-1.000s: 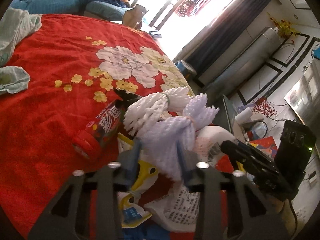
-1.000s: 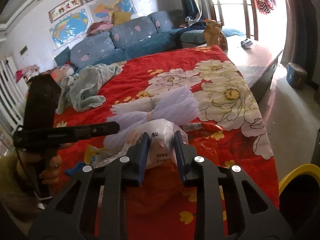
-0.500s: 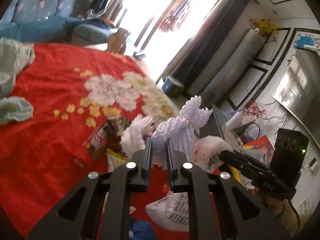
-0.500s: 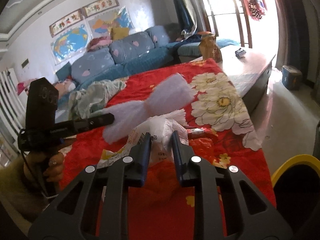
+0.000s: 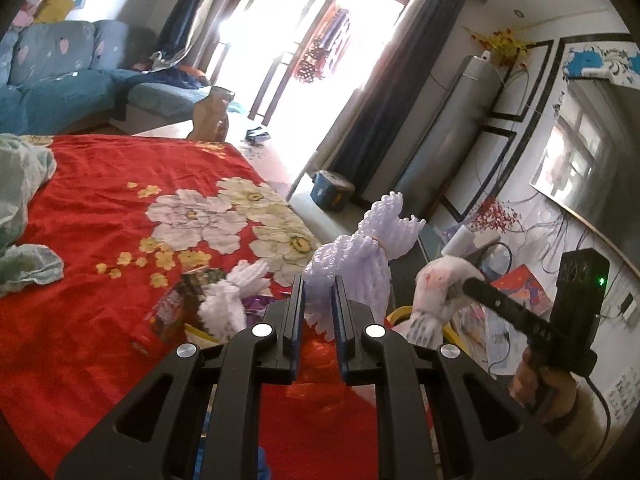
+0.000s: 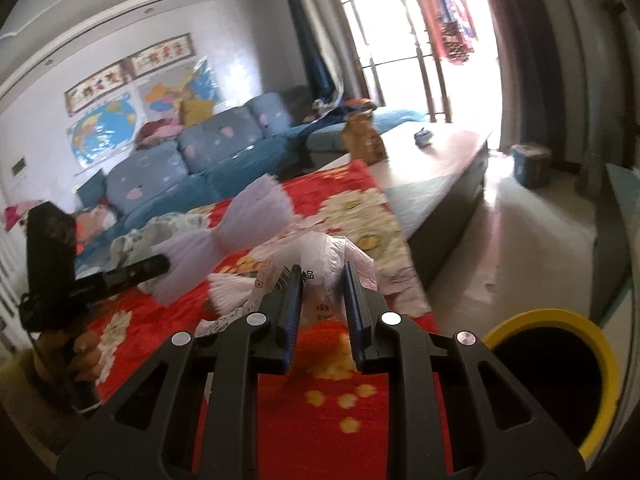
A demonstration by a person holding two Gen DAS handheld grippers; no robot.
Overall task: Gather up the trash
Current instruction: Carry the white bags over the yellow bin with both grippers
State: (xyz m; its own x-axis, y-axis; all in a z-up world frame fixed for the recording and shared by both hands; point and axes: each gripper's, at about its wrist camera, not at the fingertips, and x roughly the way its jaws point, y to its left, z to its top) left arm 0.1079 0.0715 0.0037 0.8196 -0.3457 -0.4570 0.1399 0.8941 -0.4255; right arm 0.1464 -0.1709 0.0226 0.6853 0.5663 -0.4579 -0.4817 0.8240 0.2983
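Note:
My left gripper (image 5: 318,298) is shut on a pale lilac foam net (image 5: 356,260), tied at its waist, and holds it up above the red flowered cloth (image 5: 100,248). The net also shows in the right wrist view (image 6: 240,224), held by the left gripper (image 6: 166,266). My right gripper (image 6: 320,284) is shut on a white plastic bag (image 6: 326,258) with printed labels, lifted off the cloth; the bag also shows in the left wrist view (image 5: 434,288). A white foam net (image 5: 228,300) and a dark snack wrapper (image 5: 176,308) lie on the cloth.
A bin with a yellow rim (image 6: 552,376) stands at the lower right beside the table. A pale green cloth (image 5: 24,216) lies at the left. A blue sofa (image 6: 192,160) is behind, and a blue tub (image 5: 332,194) sits on the floor.
Both grippers have lifted their loads off the cloth. The left gripper closed on the lilac net and raised it. The right gripper carried the bag up and toward the right.

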